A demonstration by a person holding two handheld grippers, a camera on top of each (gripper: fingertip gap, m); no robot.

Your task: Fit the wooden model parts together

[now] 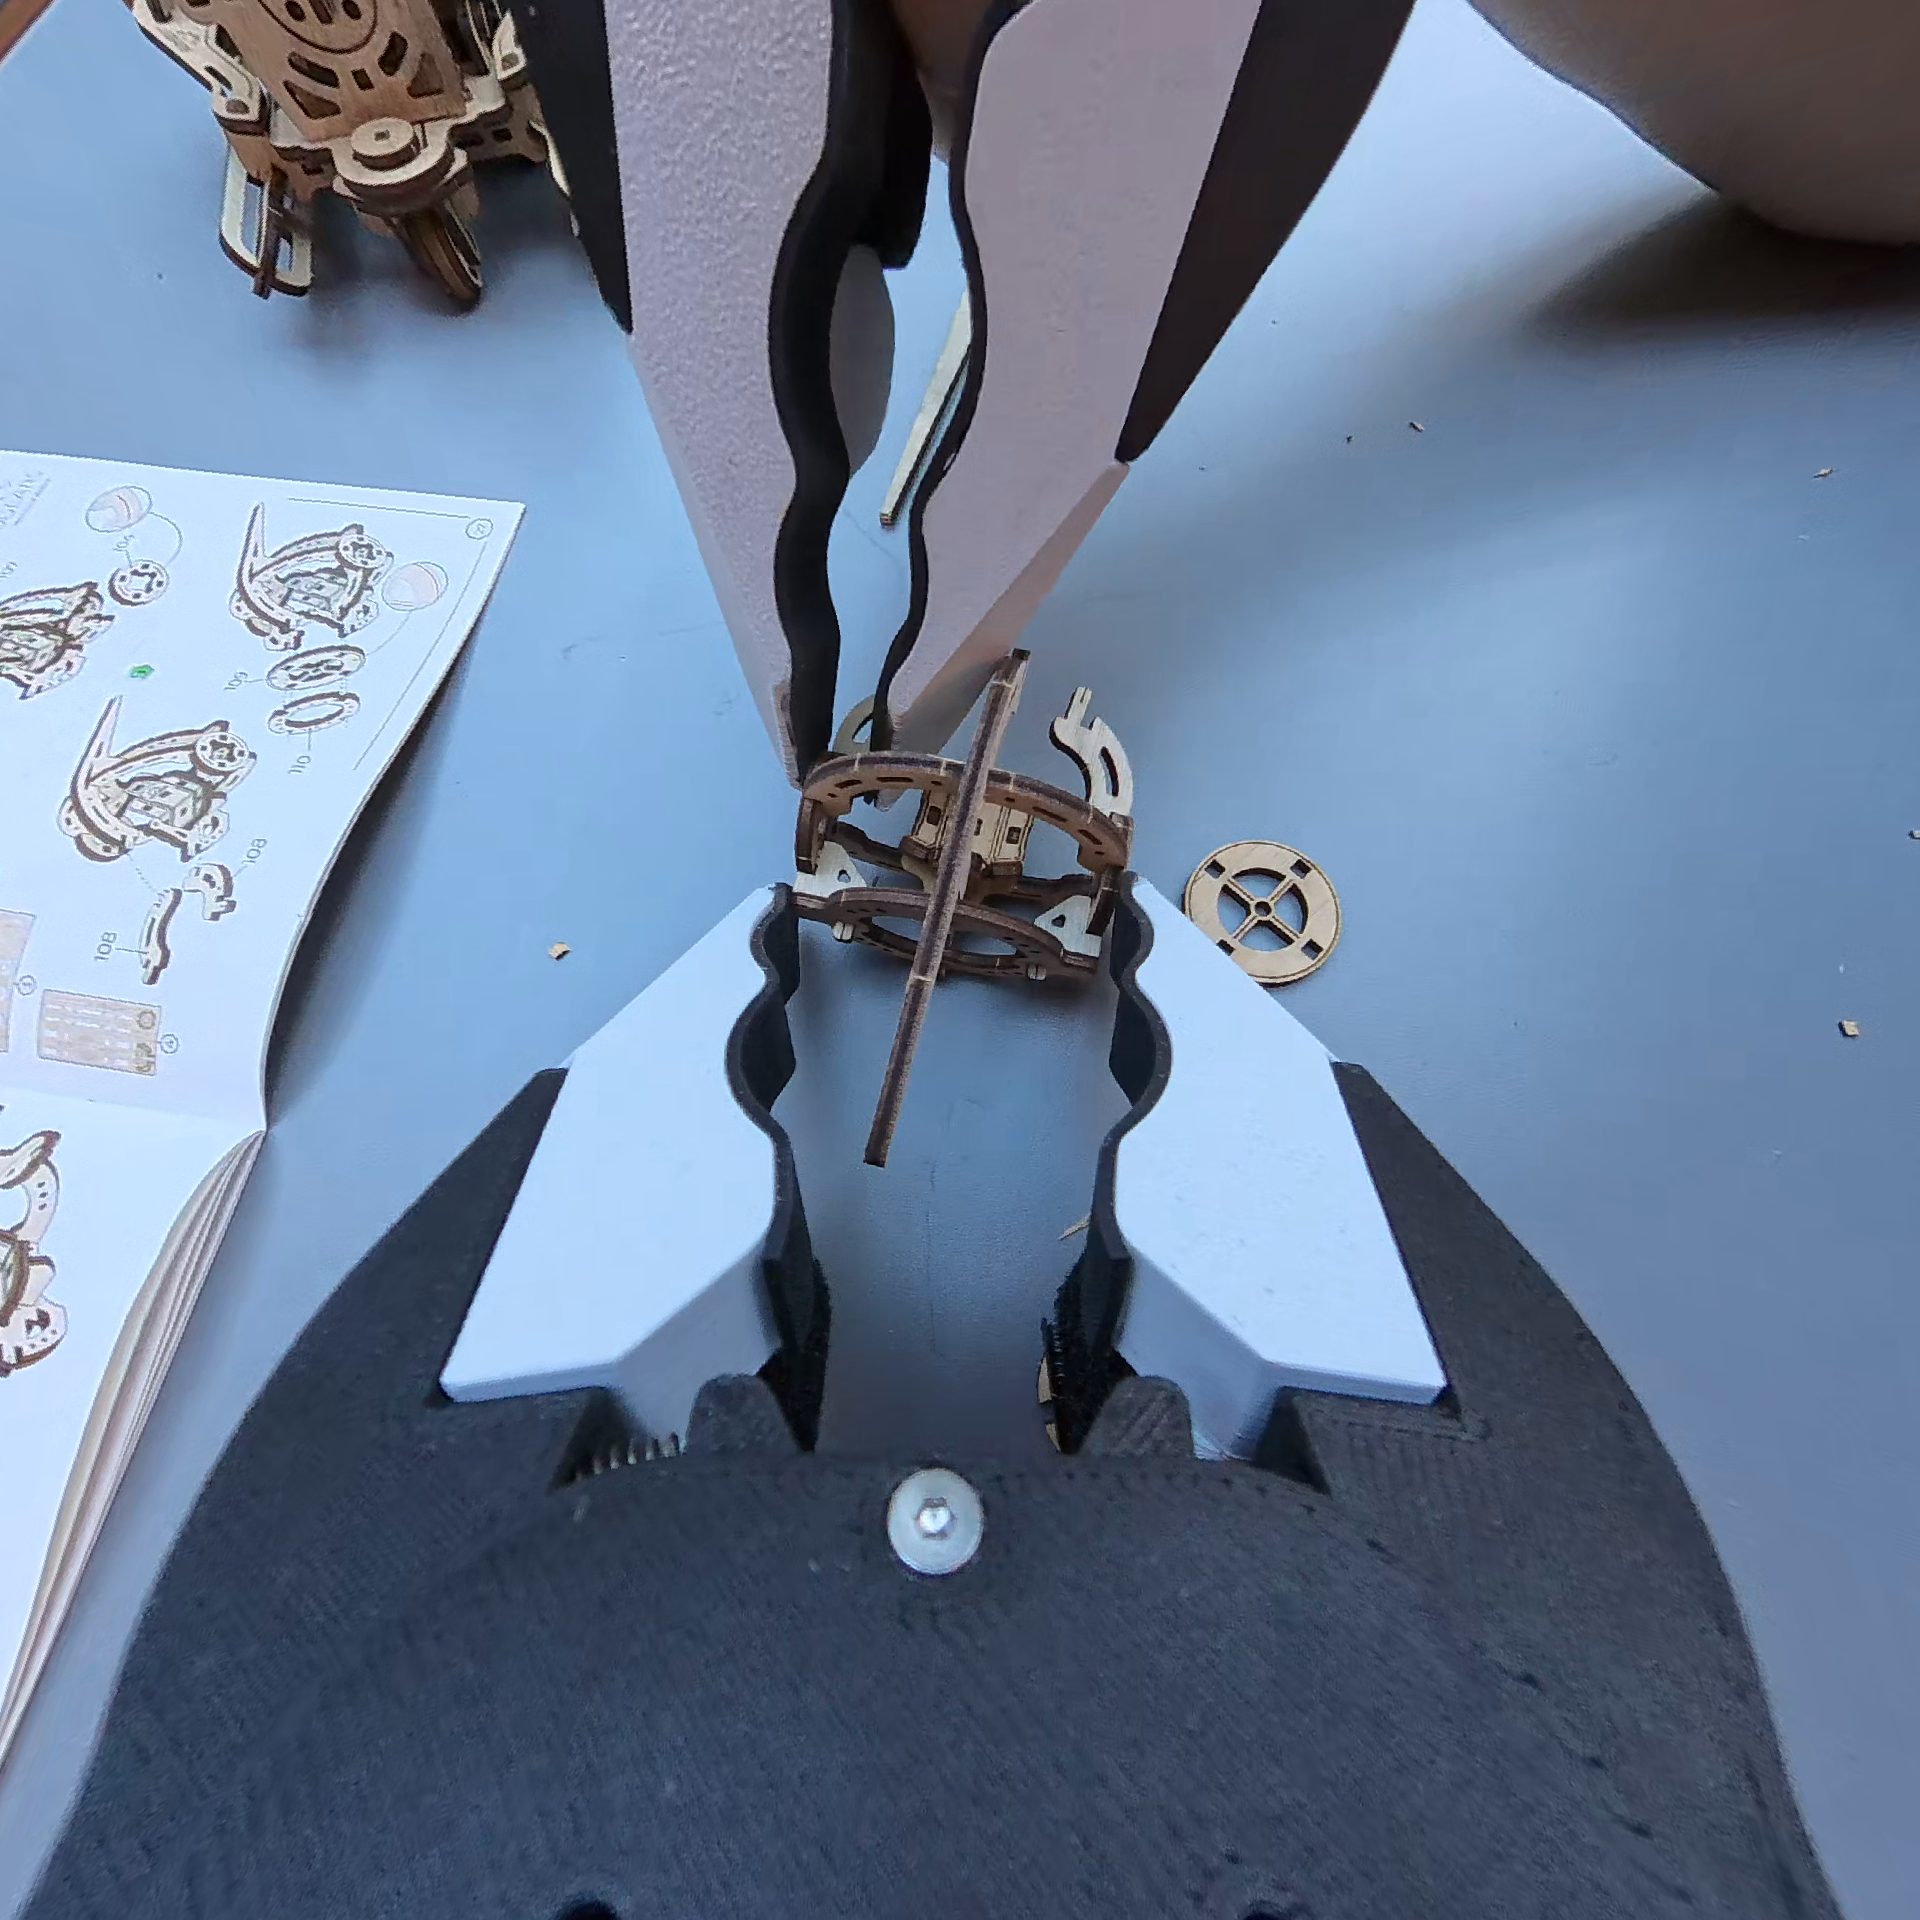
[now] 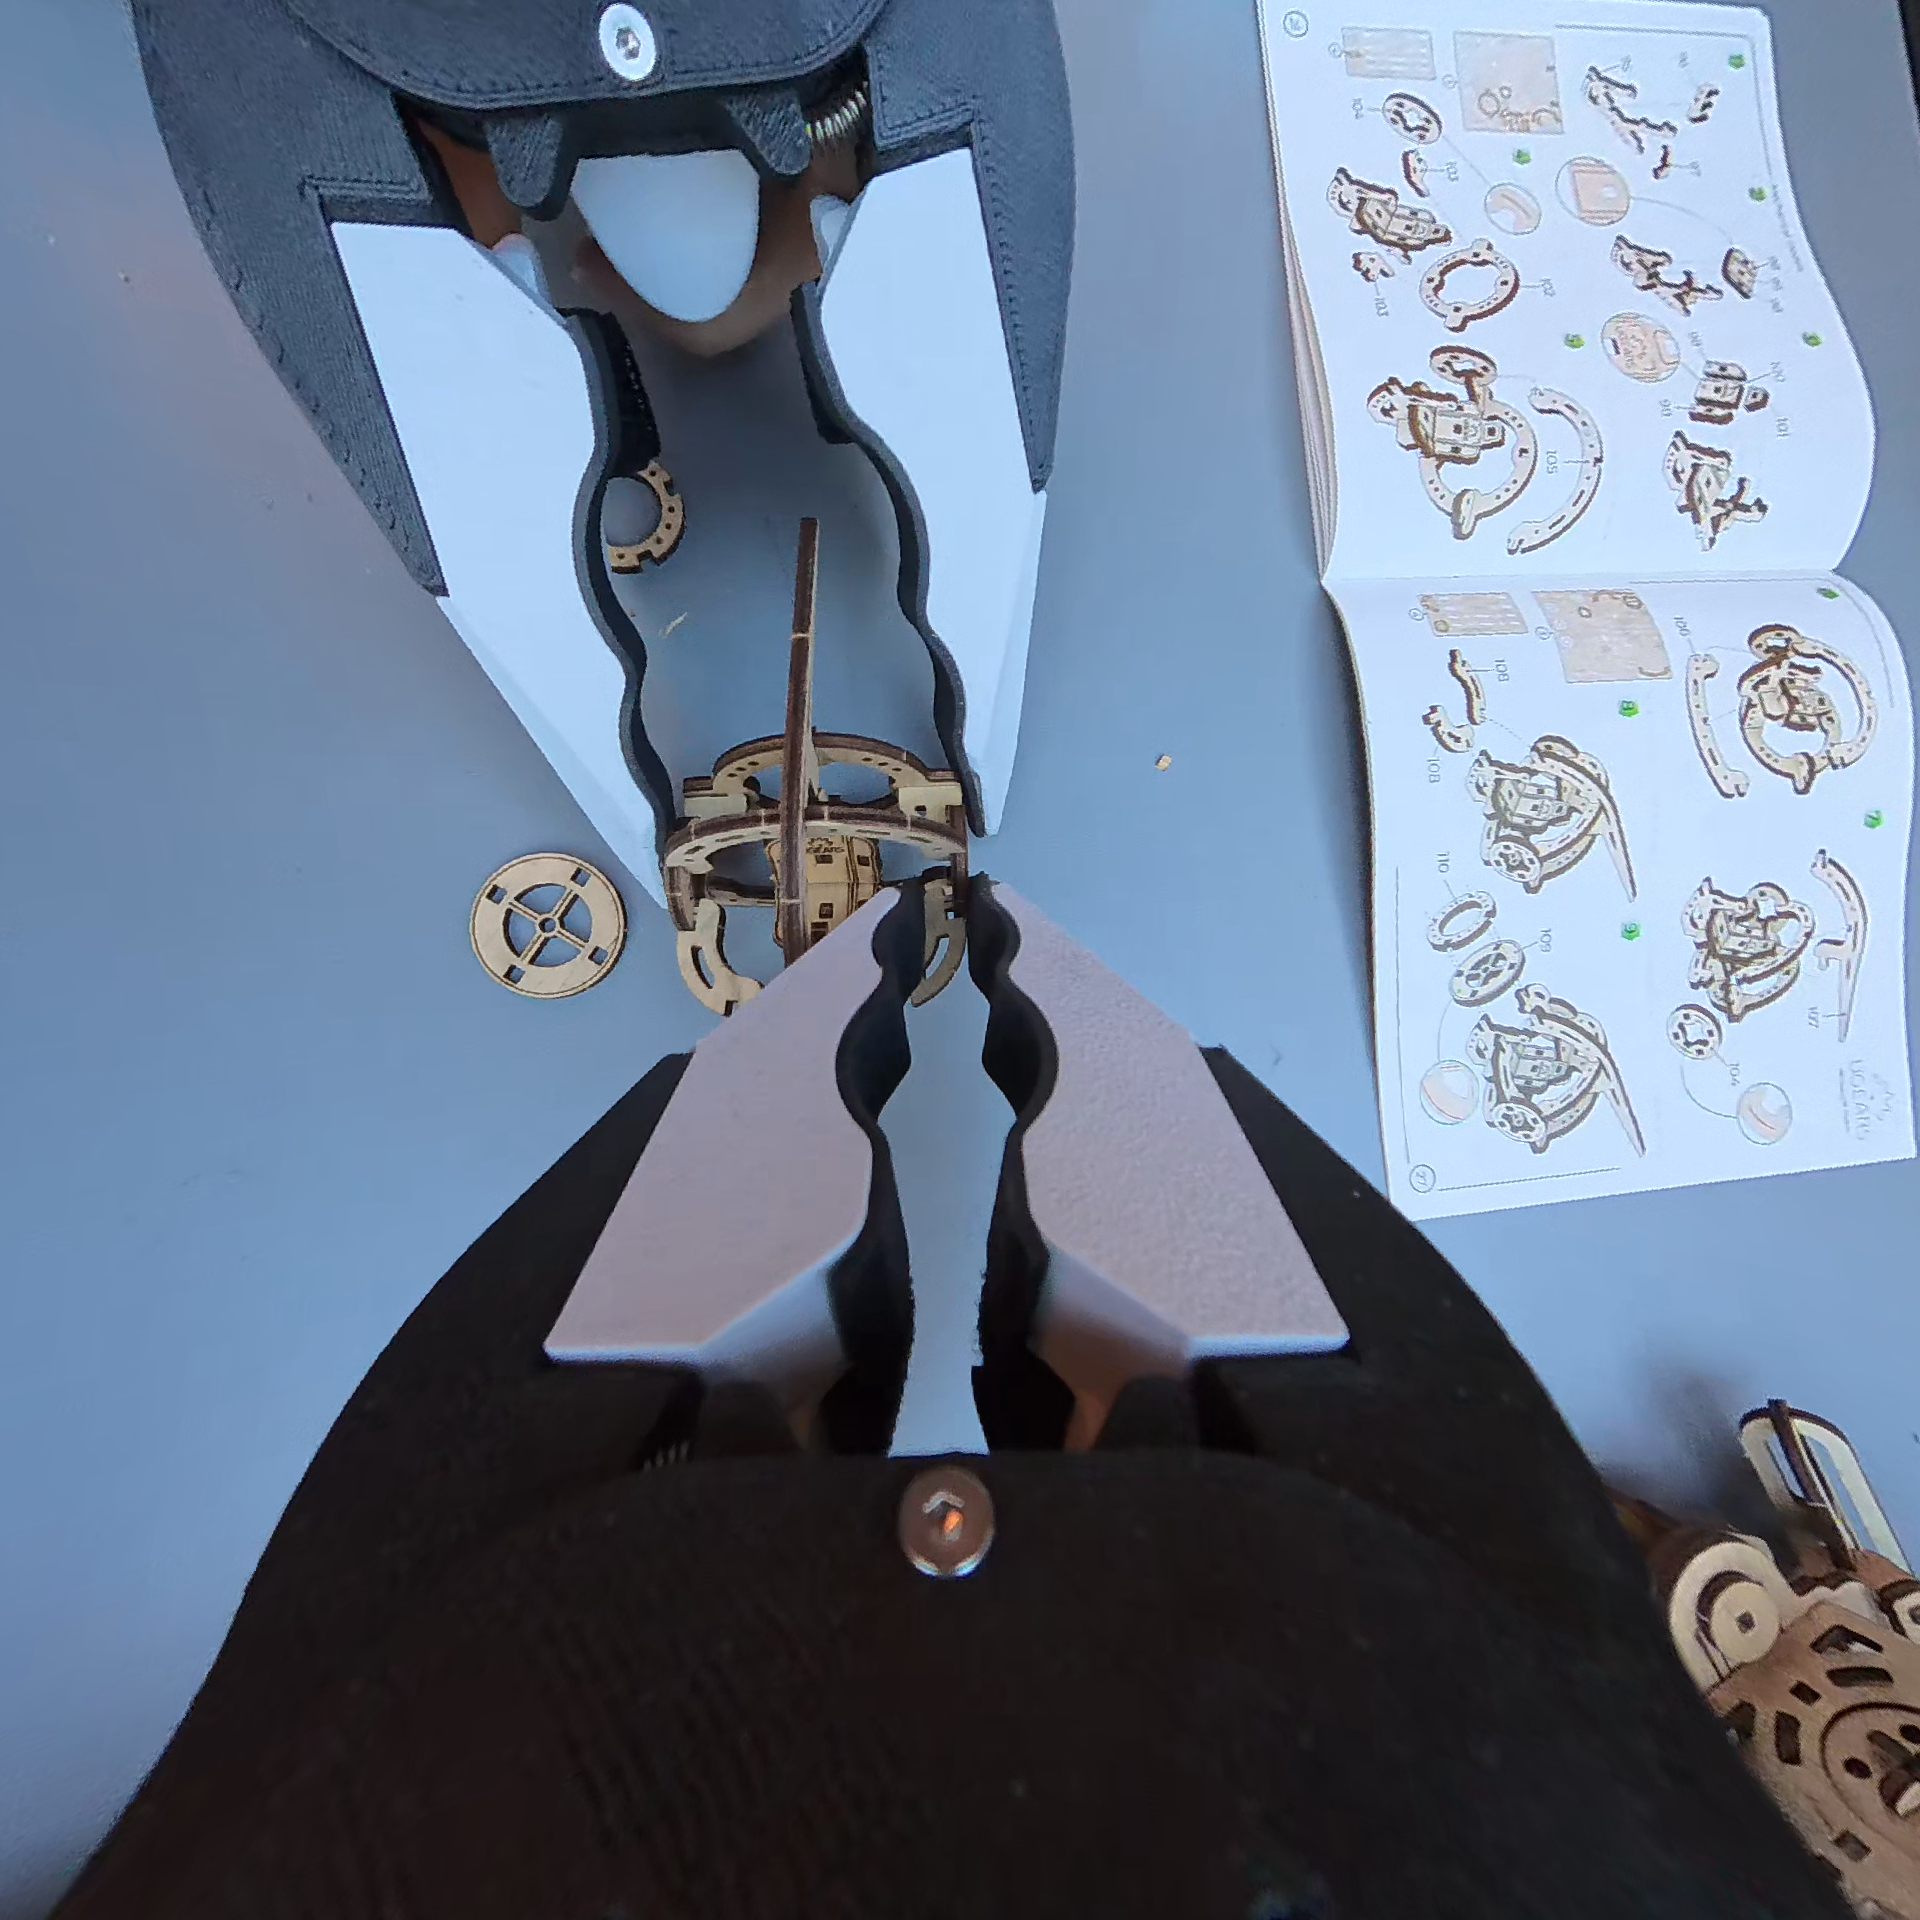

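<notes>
A small wooden ring assembly (image 1: 1039, 821) stands on the grey table, with a thin dark slat (image 1: 935, 935) slotted upright through its middle. My left gripper (image 1: 954, 899) is shut on the assembly, one fingertip against each side. It shows from above in the right wrist view (image 2: 819, 826). My right gripper (image 2: 940, 899) has its jaws nearly together, pinching the near rim of the assembly (image 2: 727, 842). In the left wrist view it (image 1: 847, 743) reaches down from the top onto the far rim. The slat (image 2: 798, 707) leans towards the left gripper.
A spoked wooden disc (image 1: 1262, 912) (image 2: 548, 925) lies beside the assembly. A curved wooden piece (image 1: 1096, 758) (image 2: 712, 966) lies next to it, and a small notched ring (image 2: 644, 520) lies under the left gripper. An open instruction booklet (image 1: 208, 727) (image 2: 1610, 623) and a larger wooden model (image 1: 364, 125) (image 2: 1818, 1662) lie to one side. Less than 4 cm separates the two grippers' tips. Both grippers' tips are roughly 20 cm from the larger wooden model (image 1: 364, 125). The right camera catches it too, in the right wrist view (image 2: 1771, 1644).
</notes>
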